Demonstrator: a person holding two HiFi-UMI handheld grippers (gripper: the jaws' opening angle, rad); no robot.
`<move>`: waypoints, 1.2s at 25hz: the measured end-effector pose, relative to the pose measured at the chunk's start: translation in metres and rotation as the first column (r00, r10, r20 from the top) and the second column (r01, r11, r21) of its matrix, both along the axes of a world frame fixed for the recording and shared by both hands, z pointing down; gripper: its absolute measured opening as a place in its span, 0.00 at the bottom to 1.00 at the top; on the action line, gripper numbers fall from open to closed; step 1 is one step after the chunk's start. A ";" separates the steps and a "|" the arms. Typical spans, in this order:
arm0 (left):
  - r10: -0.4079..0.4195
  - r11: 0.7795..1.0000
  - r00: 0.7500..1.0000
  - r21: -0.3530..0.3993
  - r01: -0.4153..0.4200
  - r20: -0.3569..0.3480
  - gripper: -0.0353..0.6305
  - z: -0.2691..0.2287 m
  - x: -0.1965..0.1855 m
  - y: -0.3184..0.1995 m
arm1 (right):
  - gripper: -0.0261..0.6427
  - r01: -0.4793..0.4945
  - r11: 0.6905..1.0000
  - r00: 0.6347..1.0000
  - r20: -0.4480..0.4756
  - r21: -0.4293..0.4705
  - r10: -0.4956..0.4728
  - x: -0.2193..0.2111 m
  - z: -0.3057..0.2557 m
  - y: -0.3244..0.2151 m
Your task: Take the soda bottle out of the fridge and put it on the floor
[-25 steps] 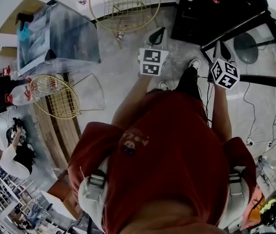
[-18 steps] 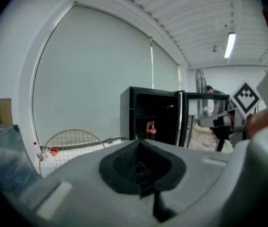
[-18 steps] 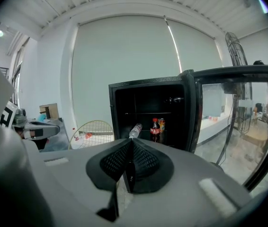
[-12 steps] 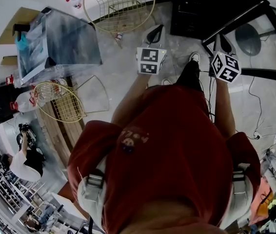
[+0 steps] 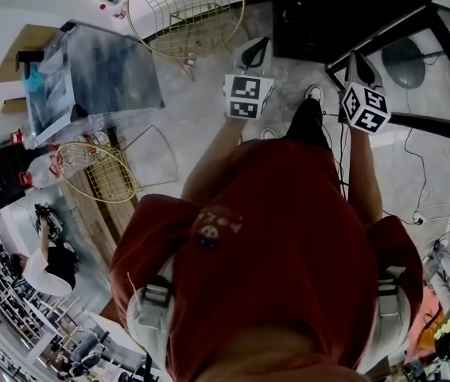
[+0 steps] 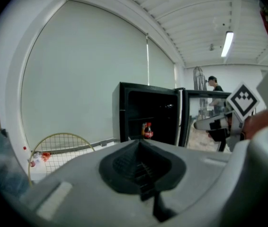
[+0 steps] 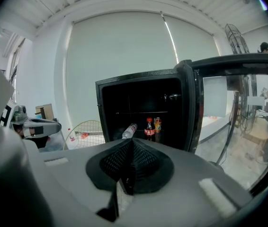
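Early stage, by the look of it. Fridge (image 7: 143,103) door already open, so nothing left to do there. Soda bottle (image 7: 149,129) upright on the lower shelf inside, red label forward. Seen from the right gripper view: an orange can (image 7: 157,125) just beside it on the right, a clear bottle (image 7: 129,130) lying tilted near it on the left. Not yet touched, not yet lifted.

Left gripper (image 5: 254,54) held out ahead toward the fridge, fingers (image 6: 124,167) pressed together with nothing between them. Right gripper (image 5: 360,68) likewise: fingers closed flat on each other, empty, aimed at the open compartment, the soda bottle straight ahead but well apart.

Left to do, judging from this: close the gap to the shelf, open 1 set of fingers, and take the soda bottle by its body without knocking its 2 neighbours. Then draw it out, lower it to the floor (image 5: 201,110) and stand it there.
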State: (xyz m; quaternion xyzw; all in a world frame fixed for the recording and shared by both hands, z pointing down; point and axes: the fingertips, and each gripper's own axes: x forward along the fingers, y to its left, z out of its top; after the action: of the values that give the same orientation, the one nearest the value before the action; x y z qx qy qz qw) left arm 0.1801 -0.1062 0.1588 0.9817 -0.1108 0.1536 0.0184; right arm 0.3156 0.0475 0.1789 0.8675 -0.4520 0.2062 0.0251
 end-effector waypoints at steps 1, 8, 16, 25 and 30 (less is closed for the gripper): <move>0.002 1.000 1.000 -0.002 -0.002 0.006 0.05 0.002 0.003 0.001 | 0.04 -0.002 1.000 1.000 0.005 -0.003 0.002 0.002 0.002 0.000; -0.002 1.000 0.999 -0.023 0.003 0.042 0.05 0.017 0.018 0.002 | 0.04 -0.016 1.000 0.999 0.044 -0.021 0.017 0.017 0.024 -0.003; -0.002 0.999 0.996 -0.033 0.005 0.091 0.05 0.035 0.031 0.006 | 0.04 -0.012 0.999 0.996 0.083 -0.032 0.015 0.039 0.049 -0.011; -0.001 0.999 0.988 -0.042 0.008 0.156 0.05 0.055 0.041 0.005 | 0.05 0.016 0.999 0.995 0.098 -0.030 -0.013 0.063 0.072 -0.037; 0.003 0.999 0.981 -0.036 0.004 0.193 0.05 0.066 0.048 0.006 | 0.09 0.042 0.998 0.996 0.078 -0.035 -0.039 0.088 0.083 -0.055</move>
State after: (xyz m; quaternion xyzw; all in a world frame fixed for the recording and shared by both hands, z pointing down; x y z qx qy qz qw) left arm 0.2280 -0.1003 0.2246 0.9616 -0.1097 0.2503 0.0254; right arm 0.4036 -0.0079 0.2615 0.8489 -0.4663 0.2471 0.0278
